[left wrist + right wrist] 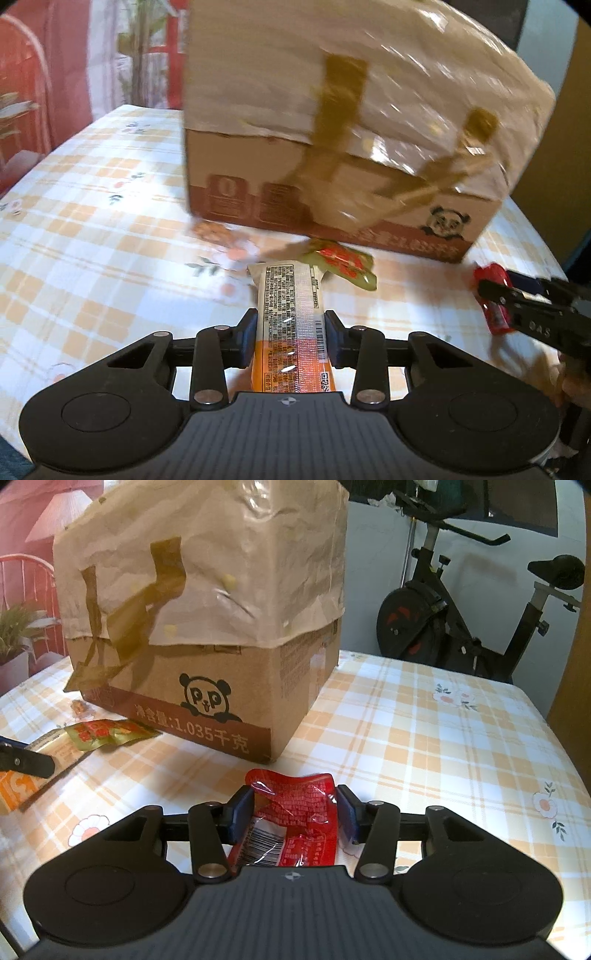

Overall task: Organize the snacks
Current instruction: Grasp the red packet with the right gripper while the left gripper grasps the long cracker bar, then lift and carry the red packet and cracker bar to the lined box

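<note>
We clamp our left gripper [290, 334] on an orange snack bar [291, 328], its long axis pointing away toward the cardboard box [332, 110] on the table [92, 221]. Our right gripper [293, 812] is clamped on a crumpled red packet [291, 819]. The box reads "1.035".

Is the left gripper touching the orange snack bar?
Touching. The left wrist view shows the left gripper pinching the orange snack bar on both sides.
</note>
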### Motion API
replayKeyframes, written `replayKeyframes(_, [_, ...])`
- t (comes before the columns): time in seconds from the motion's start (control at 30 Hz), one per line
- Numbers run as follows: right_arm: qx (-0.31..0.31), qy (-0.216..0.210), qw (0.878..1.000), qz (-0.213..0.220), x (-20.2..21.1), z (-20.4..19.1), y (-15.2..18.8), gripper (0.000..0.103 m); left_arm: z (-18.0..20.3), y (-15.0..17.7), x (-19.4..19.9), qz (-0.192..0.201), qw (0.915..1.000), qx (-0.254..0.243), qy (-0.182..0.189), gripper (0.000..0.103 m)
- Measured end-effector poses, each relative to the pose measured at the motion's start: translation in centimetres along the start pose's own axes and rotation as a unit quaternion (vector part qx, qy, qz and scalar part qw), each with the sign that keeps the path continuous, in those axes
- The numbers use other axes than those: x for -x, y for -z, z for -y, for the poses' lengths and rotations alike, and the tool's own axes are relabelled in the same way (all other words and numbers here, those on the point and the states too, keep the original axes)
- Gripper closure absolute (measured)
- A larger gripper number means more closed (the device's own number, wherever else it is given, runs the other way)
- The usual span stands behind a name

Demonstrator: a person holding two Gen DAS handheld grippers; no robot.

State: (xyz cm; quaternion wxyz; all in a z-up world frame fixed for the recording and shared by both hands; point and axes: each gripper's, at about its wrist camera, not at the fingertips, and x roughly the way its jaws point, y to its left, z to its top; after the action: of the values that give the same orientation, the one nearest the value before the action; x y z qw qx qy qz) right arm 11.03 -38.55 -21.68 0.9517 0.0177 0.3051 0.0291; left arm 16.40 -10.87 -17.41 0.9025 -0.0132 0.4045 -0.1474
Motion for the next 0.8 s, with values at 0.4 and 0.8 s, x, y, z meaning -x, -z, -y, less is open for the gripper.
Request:
replayKeyframes(0.4, [-0.012,0.006,1.0,0.021,0.7,0.3,0.0,0.053,-4.0,-0.1,2.5,0.028,0.9987,0.038,-0.016,0.064])
replayKeyframes(0.8, [0.006,0.017,1.0,0.023,1.6,-0.8,-0.1,0.053,-4.9,-0.5,4.4,0.081,0.9959,0.039,-0.008,0.064])
